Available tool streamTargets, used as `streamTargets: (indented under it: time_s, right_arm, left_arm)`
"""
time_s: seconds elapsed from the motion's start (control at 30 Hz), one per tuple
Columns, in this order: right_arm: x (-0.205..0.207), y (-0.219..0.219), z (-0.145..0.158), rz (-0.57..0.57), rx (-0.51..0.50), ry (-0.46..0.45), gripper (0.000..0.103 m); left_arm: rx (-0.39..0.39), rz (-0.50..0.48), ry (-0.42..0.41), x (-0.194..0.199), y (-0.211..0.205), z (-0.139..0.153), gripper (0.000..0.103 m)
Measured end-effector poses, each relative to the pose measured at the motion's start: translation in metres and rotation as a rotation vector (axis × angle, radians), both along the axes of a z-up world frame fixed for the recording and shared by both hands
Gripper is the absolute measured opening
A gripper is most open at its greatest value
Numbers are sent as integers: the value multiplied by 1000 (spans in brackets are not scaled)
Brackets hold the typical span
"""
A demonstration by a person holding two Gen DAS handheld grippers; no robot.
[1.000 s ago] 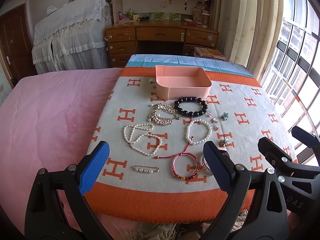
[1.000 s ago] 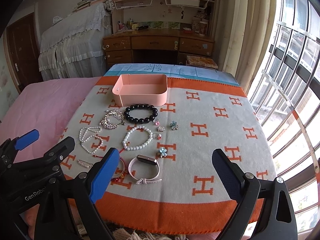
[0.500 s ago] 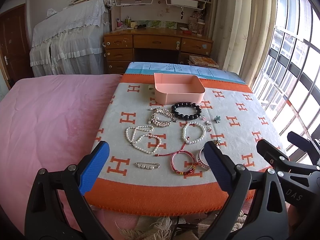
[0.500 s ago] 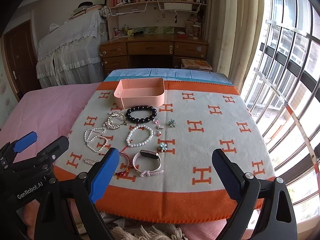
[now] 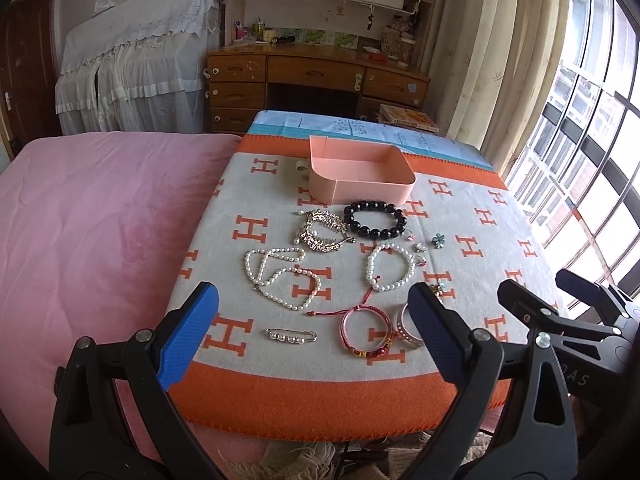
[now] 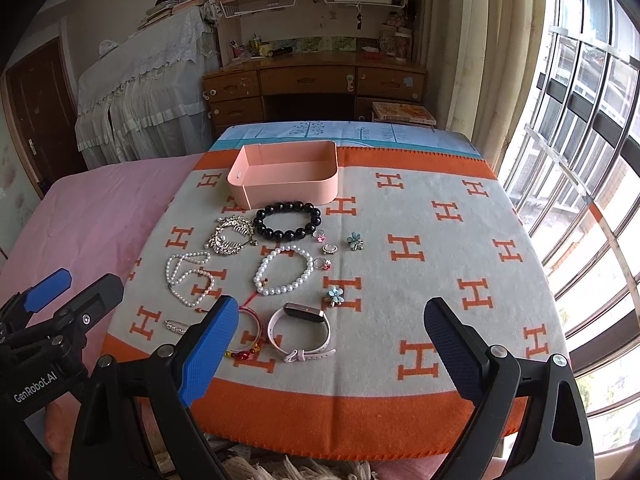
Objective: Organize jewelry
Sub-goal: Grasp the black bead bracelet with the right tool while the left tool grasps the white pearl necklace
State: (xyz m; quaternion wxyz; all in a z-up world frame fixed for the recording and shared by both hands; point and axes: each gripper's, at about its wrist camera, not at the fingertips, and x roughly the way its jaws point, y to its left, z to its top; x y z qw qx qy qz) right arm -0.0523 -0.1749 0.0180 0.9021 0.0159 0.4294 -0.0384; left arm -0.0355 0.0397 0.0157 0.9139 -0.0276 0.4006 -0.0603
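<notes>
— Jewelry lies loose on the blanket (image 6: 440,280), all of it near of the tray (image 6: 286,174); the tray holds nothing yet. Where do I start?

— With my right claw (image 6: 328,344), I'd say: its jaws stand wide and empty, and the watch (image 6: 302,330) sits nearest. My left claw (image 5: 312,328) gapes empty too, above the pin (image 5: 292,336).

— How do I grip it?

— Pinch the strap across, lift straight up, carry it over the beads (image 6: 288,222).

— Room?

— Bare blanket right of the tray. The near edge is close, so don't drag anything off it.
</notes>
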Motion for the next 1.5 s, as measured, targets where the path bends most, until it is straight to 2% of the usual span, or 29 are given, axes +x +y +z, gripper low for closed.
streamTargets:
  time_s: [0.07,0.13,0.23,0.4,0.6,0.73,0.83,0.97,1.1,1.23,1.3,1.5]
  right_arm:
    - [12,-5,-8,5,11,22,95]
    - [25,-11,-15,10,27,46,84]
    - [49,-26,-26,7,53,91,74]
    - [98,-58,-36,-1,72,148,70]
    - [165,-79,-36,30,100,216,70]
    - [208,-72,-49,77,133,274,70]
    - [240,-54,-72,109,120,331,70]
    - [276,-36,-118,139,161,445,70]
    - [298,-22,-146,130,156,475,70]
    - [315,-9,-160,135,141,478,70]
    - [321,0,-165,138,100,464,69]
    - [326,29,-174,188,-41,445,53]
  left_arm:
    - [-8,-1,41,16,-1,-9,95]
    - [-38,-12,92,37,2,-17,95]
    - [-33,-34,141,71,6,-25,95]
    - [18,-87,128,118,11,-18,95]
    - [33,-96,190,174,19,-10,95]
    - [51,-90,278,203,19,-30,95]
    - [74,-84,359,217,19,-59,95]
    - [100,-84,455,223,26,-96,94]
    - [85,-52,512,212,49,-120,89]
    - [71,-20,529,204,71,-127,88]
    - [70,-17,532,201,76,-128,88]
    - [83,-37,531,193,78,-126,88]
